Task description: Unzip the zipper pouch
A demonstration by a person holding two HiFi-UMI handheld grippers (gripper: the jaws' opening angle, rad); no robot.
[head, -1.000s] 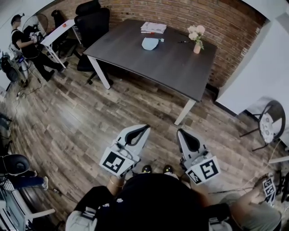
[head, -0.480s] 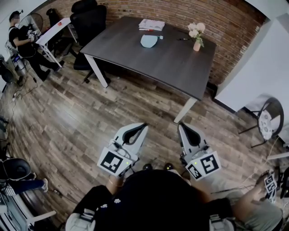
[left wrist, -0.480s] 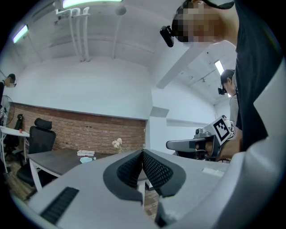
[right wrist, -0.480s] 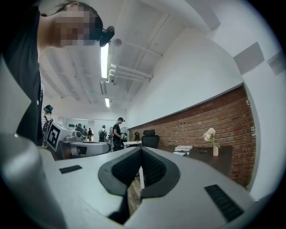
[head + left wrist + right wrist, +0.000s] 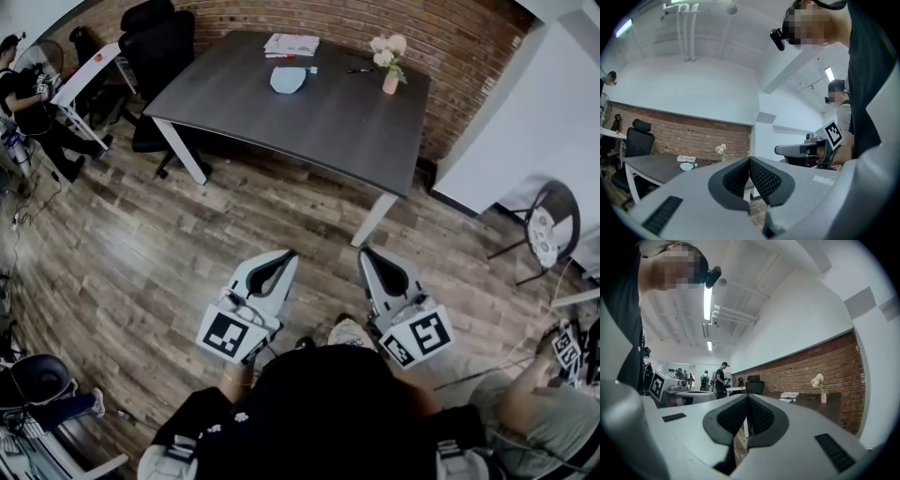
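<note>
Over wood floor [image 5: 141, 253], well short of counter [image 5: 319, 112]: left hand-held gripper [image 5: 286, 255] and right hand-held gripper [image 5: 366, 253] both fully closed, empty. Light-blue zipper pouch [image 5: 288, 80] flat on counter's far side, near papers [image 5: 291, 44].

Grey left tool [image 5: 286, 255], grey right tool [image 5: 366, 253], black ribbed pads [image 5: 764, 180]
</note>
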